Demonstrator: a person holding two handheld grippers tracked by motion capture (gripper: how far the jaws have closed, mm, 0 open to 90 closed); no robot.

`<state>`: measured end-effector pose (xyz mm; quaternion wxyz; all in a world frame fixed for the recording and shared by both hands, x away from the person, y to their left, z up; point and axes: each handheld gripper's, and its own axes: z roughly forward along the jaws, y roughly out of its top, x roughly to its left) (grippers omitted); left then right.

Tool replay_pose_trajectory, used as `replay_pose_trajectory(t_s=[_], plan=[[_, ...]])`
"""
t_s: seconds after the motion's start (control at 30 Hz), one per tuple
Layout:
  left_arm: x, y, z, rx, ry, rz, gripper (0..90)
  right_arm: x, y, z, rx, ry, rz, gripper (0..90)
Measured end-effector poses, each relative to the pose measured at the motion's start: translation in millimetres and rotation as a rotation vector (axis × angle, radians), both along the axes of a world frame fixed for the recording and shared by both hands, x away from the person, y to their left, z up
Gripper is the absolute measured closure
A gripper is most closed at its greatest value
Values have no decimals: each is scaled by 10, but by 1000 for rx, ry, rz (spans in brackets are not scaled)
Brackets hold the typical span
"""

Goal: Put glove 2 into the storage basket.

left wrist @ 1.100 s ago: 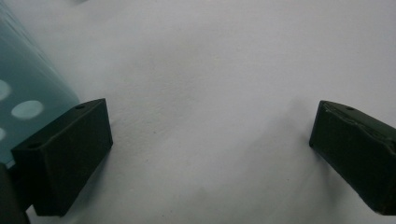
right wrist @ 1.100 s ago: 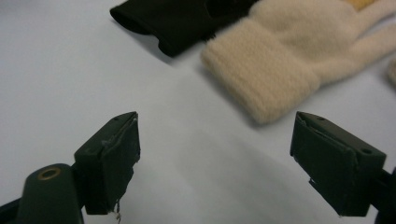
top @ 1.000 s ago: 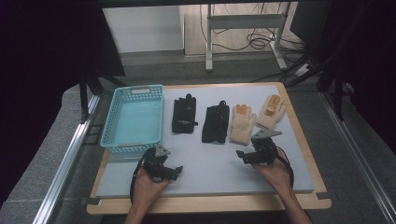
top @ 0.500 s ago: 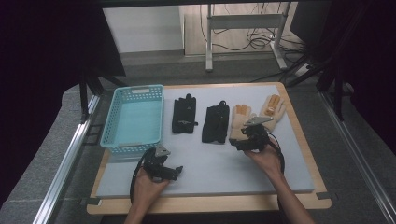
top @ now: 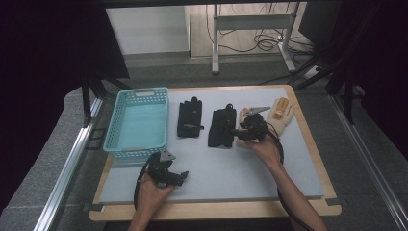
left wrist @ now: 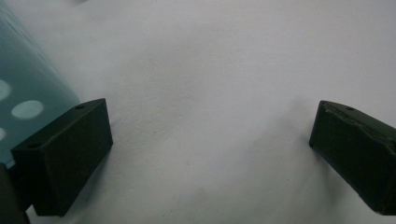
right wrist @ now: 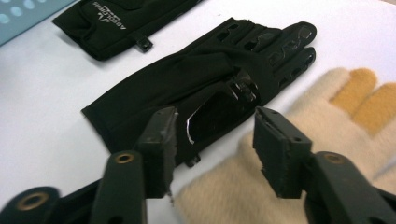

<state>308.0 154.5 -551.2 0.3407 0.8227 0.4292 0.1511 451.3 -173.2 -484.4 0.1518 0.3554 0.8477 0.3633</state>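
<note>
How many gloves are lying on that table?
4, in a row right of the basket: a black glove, another black glove, a cream glove partly under the right claw, and another cream glove farthest right.

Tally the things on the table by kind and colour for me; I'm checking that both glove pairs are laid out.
Black gloves: 2, one next to the basket, one right of it.
Cream gloves with orange fingertips: 2, one in the open, one under the right gripper.
Turquoise basket: 1.
Total: 5.

Lab/test rig: black curtains, metal frame rails, floor cables, workbench board.
</note>
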Motion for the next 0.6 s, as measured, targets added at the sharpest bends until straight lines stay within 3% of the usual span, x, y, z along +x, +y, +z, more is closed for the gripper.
replay_pose_trajectory(t_s=[0.37,0.6], plan=[[1,1,0,1,-1,-1,0,302,270,-32,-63,8,-17,596],[1,2,0,3,-2,-1,0,440,423,-77,-84,22,-15,459]])
